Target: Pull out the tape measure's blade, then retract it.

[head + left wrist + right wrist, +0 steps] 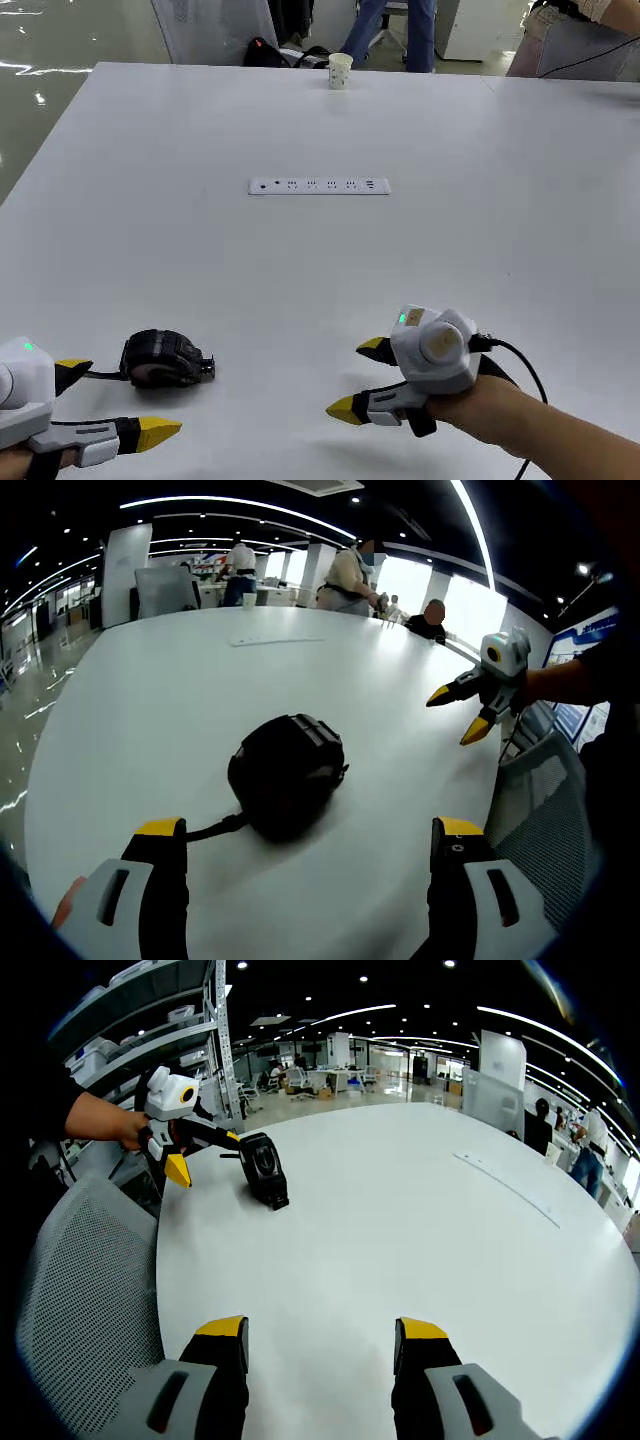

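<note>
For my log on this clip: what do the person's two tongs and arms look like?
Both the left tongs and right tongs have white bodies, dark jaws with pointed yellow tips, and a small green light on top. A black cable runs off the right one. A dark sleeve shows on the left arm; the right forearm is bare.

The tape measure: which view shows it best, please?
The left gripper view: the tape measure sits large and central, just ahead of the jaws. The head view shows it small; the right gripper view, distant.
</note>
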`<action>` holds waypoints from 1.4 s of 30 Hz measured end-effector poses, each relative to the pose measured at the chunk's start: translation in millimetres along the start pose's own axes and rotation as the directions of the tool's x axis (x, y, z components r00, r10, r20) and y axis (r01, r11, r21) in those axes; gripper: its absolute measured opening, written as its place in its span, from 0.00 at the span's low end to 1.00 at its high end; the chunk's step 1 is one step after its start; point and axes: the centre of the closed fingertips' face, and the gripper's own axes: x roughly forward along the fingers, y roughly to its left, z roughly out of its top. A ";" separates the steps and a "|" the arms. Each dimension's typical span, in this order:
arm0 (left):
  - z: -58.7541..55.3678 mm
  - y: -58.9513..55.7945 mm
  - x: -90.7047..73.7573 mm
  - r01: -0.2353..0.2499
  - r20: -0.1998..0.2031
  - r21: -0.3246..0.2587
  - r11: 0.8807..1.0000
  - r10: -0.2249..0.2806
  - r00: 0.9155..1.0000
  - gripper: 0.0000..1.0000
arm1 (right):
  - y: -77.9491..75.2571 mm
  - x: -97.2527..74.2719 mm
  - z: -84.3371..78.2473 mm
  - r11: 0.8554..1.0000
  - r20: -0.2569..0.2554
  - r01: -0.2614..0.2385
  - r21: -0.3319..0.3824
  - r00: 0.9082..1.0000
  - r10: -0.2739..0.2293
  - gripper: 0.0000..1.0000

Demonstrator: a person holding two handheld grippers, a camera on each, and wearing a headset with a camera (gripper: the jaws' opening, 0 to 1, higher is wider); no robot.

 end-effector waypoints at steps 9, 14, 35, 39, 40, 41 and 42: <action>-3.3 9.7 -13.6 -0.008 0.003 0.025 1.000 0.008 1.000 0.99 | -17.5 -30.1 -30.3 0.998 -0.006 0.038 0.040 0.999 -0.038 0.66; -4.6 13.8 -21.1 -0.008 0.009 0.014 1.000 0.008 1.000 0.99 | -29.2 -50.6 -41.5 0.994 0.007 0.069 0.083 0.998 -0.070 0.73; -13.3 29.3 -46.0 -0.026 -0.013 0.062 0.998 0.026 1.000 0.99 | -54.6 -116.1 -79.4 0.981 0.016 0.152 0.122 0.988 -0.155 0.99; -14.1 28.2 -48.0 -0.026 -0.014 0.061 0.998 0.027 1.000 0.99 | -55.7 -119.0 -84.5 0.980 0.010 0.155 0.124 0.987 -0.158 0.99; -14.3 27.9 -48.3 -0.029 -0.015 0.064 0.998 0.030 0.999 0.99 | -55.7 -119.6 -84.9 0.980 0.011 0.155 0.128 0.987 -0.158 0.99; -13.8 27.5 -48.3 -0.026 -0.014 0.062 0.998 0.027 1.000 0.99 | -55.5 -119.7 -85.1 0.979 0.013 0.154 0.134 0.987 -0.157 0.99; -13.5 26.7 -48.1 -0.021 -0.015 0.056 0.998 0.022 1.000 0.99 | -55.4 -119.7 -85.4 0.979 0.012 0.155 0.136 0.987 -0.158 0.99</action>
